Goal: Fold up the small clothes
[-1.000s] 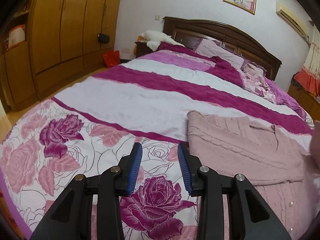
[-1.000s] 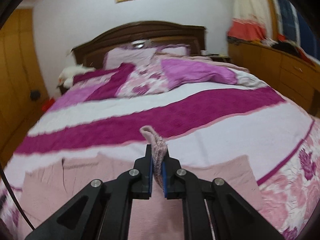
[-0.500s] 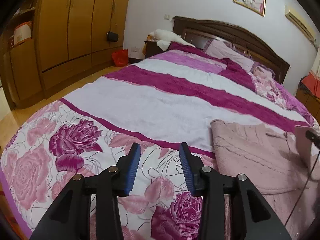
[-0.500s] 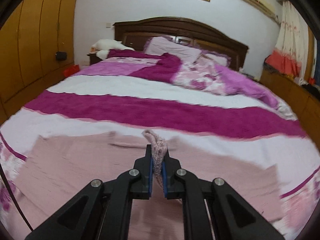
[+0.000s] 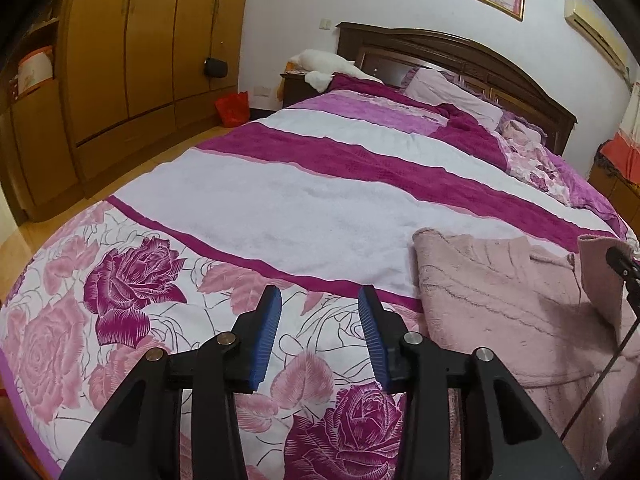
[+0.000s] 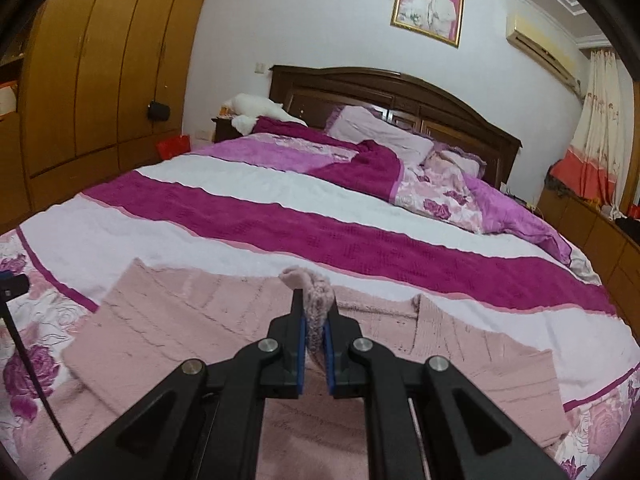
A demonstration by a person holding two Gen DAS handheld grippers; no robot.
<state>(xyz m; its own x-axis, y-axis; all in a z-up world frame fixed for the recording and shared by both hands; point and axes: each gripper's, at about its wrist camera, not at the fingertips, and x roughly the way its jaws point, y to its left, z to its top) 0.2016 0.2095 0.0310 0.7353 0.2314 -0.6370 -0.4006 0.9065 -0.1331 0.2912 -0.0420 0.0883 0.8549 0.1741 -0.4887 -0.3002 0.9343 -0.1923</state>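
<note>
A pale pink knitted cardigan (image 6: 192, 332) lies spread on the bed, its left side folded inward. My right gripper (image 6: 314, 300) is shut on a bunched edge of the cardigan (image 6: 316, 292) and holds it up above the garment's middle. In the left wrist view the same cardigan (image 5: 492, 288) lies to the right of my left gripper (image 5: 320, 300), which stands open over the rose-patterned bedspread (image 5: 132, 280) with nothing between its blue pads. The lifted flap (image 5: 600, 276) and the tip of the right gripper (image 5: 620, 264) show at the right edge.
The bed has white and magenta stripes (image 6: 320, 236), with pillows (image 6: 380, 136) and a crumpled quilt (image 6: 480, 200) by the dark headboard (image 6: 400, 96). Wooden wardrobes (image 5: 132, 52) line the left wall. A low cabinet (image 6: 600, 232) runs along the right side.
My right gripper has swept to the left over the cardigan, carrying the pinched edge with it. The left gripper has shifted slightly left, away from the cardigan, and stays open.
</note>
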